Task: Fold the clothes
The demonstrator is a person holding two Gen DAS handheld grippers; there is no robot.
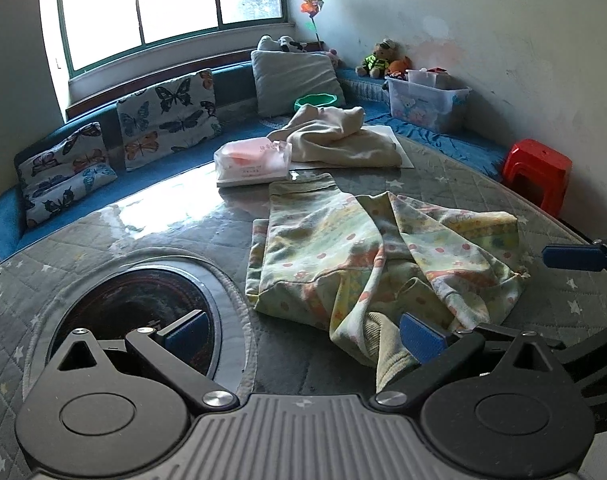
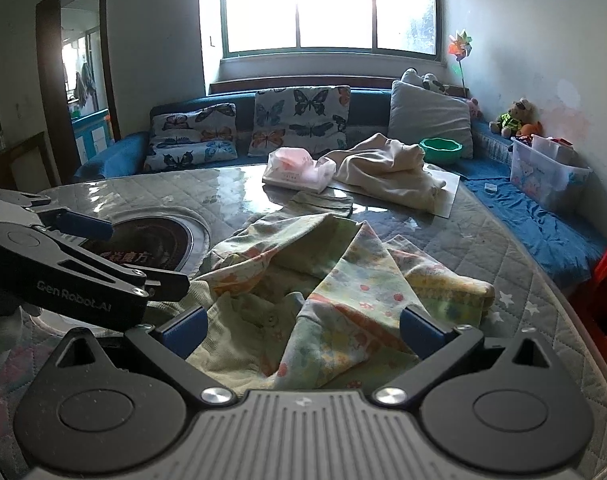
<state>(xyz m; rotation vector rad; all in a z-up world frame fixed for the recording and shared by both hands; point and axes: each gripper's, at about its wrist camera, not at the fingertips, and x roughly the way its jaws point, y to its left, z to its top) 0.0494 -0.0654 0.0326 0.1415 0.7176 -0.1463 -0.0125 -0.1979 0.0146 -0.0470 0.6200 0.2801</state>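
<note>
Both my left tool (image 1: 303, 330) and right tool (image 2: 303, 330) are released over the crumpled printed garment (image 1: 367, 252) near the tabletop (image 1: 151, 224) edge, so I should pinch single layers only.

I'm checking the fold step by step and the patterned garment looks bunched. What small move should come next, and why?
Probably close the left tongs on the ribbed cuff beside their right pad and draw it outward. Both tongs are open and hold nothing, and the patterned garment lies rumpled on the table, so it needs spreading flat before folding.
</note>
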